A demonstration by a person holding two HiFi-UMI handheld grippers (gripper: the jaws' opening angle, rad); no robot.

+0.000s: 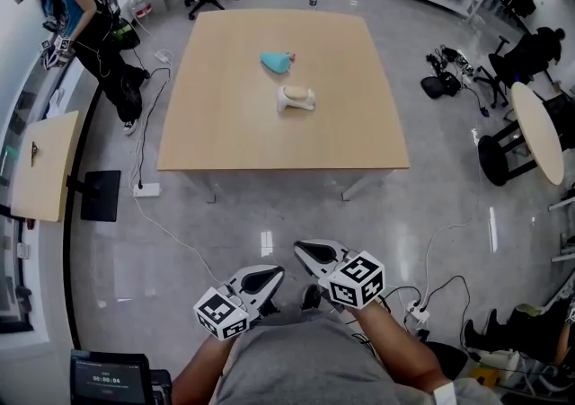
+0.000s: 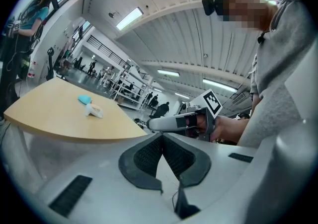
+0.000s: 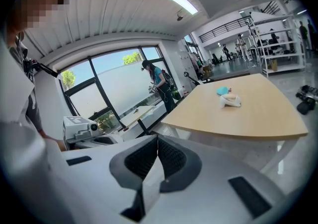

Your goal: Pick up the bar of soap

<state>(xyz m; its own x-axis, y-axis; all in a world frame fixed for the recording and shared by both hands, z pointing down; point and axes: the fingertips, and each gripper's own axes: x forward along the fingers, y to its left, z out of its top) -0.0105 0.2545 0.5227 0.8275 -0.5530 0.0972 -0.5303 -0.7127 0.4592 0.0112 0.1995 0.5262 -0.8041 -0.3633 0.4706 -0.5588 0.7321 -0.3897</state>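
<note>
On the square wooden table (image 1: 225, 138) lies a cream bar of soap on a white holder (image 1: 296, 99), with a teal object (image 1: 277, 60) just beyond it. Both show small in the left gripper view, the soap (image 2: 93, 111) and the teal object (image 2: 84, 99), and in the right gripper view, the soap (image 3: 230, 100) and the teal object (image 3: 222, 90). My left gripper (image 1: 269, 276) and right gripper (image 1: 302, 251) hang close to my body over the floor, well short of the table. Each is shut and empty, as the left gripper (image 2: 162, 134) and right gripper (image 3: 157, 137) show in their own views.
A person (image 1: 81, 8) stands at the far left by a small side table (image 1: 40, 165). A round table (image 1: 539, 129) and chairs are at the right. Cables and a power strip (image 1: 145, 189) lie on the floor near the table. A screen (image 1: 110, 378) sits at my lower left.
</note>
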